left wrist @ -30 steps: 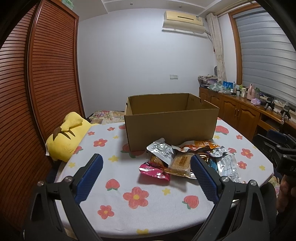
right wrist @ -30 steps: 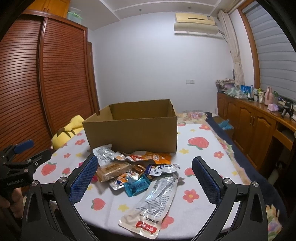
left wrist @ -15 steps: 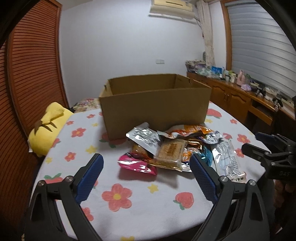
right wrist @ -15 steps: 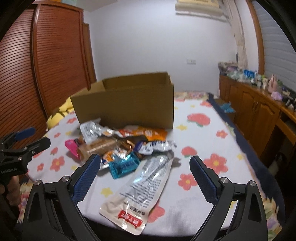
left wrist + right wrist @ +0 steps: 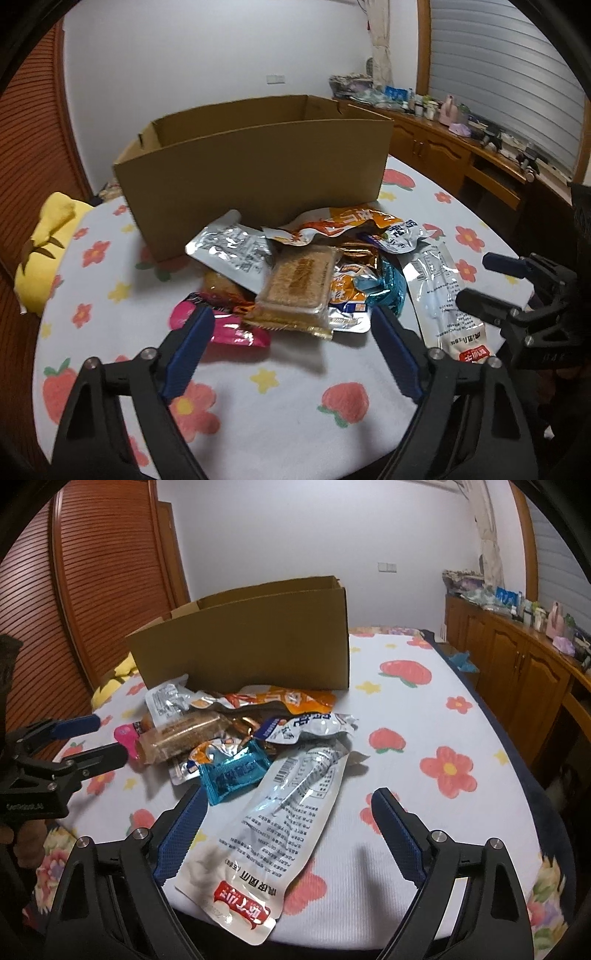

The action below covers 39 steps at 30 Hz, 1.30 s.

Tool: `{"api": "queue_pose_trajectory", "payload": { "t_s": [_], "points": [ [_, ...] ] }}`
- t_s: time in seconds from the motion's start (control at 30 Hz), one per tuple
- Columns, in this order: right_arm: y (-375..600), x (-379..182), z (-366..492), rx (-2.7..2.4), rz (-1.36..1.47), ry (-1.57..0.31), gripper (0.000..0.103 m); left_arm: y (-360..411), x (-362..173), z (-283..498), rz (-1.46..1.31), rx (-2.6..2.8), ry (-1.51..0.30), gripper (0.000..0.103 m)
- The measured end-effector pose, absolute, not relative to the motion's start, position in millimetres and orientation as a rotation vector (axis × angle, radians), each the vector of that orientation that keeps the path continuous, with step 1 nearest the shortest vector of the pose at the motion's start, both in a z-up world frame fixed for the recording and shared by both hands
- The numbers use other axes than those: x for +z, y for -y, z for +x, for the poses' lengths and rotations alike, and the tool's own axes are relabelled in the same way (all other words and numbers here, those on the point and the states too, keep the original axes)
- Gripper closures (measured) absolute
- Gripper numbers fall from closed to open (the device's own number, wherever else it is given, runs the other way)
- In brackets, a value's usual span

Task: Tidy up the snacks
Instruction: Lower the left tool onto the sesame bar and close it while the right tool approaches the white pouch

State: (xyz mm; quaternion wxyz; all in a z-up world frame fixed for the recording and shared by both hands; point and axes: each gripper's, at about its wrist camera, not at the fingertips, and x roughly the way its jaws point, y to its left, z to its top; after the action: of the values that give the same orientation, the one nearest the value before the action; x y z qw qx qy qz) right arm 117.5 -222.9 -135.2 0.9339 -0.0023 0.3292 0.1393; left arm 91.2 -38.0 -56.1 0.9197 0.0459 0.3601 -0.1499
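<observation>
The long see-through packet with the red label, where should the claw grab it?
Probably grab the long clear packet across its narrow middle, coming down from above at the table's near edge. It lies flat, lengthways toward the right claw, which stands open astride it, jaws closing, not yet gripping. Its far end sits at the snack pile, so avoid that end.

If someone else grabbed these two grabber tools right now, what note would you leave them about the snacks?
Left gripper: holds nothing, jaws closing, low over the near edge of the snack pile, lined up with the biscuit pack and pink packet.
Right gripper: holds nothing, jaws closing, with the long clear packet lying on the table between its fingers, not gripped.
Cardboard box: open, upright behind the pile on the flowered tablecloth; its inside is hidden.
Done: no snack lifted yet.
Left: probably pick up each packet and put it in the box.
</observation>
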Motion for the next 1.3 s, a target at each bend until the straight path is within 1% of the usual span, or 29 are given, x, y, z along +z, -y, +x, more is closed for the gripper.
{"api": "queue_pose_trajectory", "payload": {
  "t_s": [0.07,0.13,0.2,0.3,0.37,0.43,0.63,0.73,0.8,0.9,0.97,1.0,1.07,1.1,1.3],
  "points": [
    [223.2,-137.4,118.4,0.286,-0.005,-0.681,0.011,38.7,-56.6,97.6,0.088,-0.332,-0.754,0.021],
    [221.3,-140.0,119.3,0.285,-0.016,-0.687,0.013,39.5,-56.4,104.3,0.089,-0.348,-0.766,0.030],
    [219.5,-141.7,119.5,0.286,-0.025,-0.692,0.015,40.9,-56.7,111.6,0.097,-0.369,-0.782,0.033],
    [218.4,-143.8,119.7,0.294,-0.021,-0.695,0.015,43.9,-58.3,122.7,0.105,-0.392,-0.806,0.039],
    [217.0,-145.1,119.8,0.297,-0.022,-0.695,0.015,46.3,-59.6,129.7,0.107,-0.411,-0.822,0.041],
    [215.7,-145.7,121.5,0.298,-0.027,-0.697,0.015,47.6,-61.7,136.6,0.106,-0.420,-0.842,0.052],
    [211.9,-145.0,123.6,0.314,-0.026,-0.696,0.015,50.8,-66.5,150.2,0.131,-0.431,-0.887,0.051],
    [210.3,-146.7,125.6,0.326,-0.028,-0.707,0.015,53.8,-70.2,155.4,0.153,-0.411,-0.906,0.047],
    [209.8,-148.1,127.4,0.327,-0.033,-0.715,0.015,54.6,-74.5,160.7,0.157,-0.404,-0.928,0.047],
    [210.4,-149.9,130.6,0.322,-0.037,-0.725,0.015,54.6,-79.5,162.5,0.151,-0.409,-0.940,0.042],
    [210.7,-150.7,130.9,0.322,-0.036,-0.728,0.015,52.0,-79.6,162.0,0.134,-0.413,-0.942,0.042],
    [211.1,-151.1,131.6,0.321,-0.036,-0.731,0.015,52.0,-80.1,161.7,0.131,-0.416,-0.941,0.043],
    [211.7,-151.8,132.8,0.322,-0.037,-0.736,0.015,50.3,-79.7,160.0,0.119,-0.436,-0.944,0.055],
    [212.0,-152.2,134.1,0.323,-0.036,-0.739,0.015,49.4,-79.5,160.0,0.120,-0.434,-0.948,0.057],
    [214.0,-152.3,140.7,0.327,-0.022,-0.754,0.015,42.3,-73.7,145.9,0.107,-0.426,-0.921,0.059]
  ]
}}
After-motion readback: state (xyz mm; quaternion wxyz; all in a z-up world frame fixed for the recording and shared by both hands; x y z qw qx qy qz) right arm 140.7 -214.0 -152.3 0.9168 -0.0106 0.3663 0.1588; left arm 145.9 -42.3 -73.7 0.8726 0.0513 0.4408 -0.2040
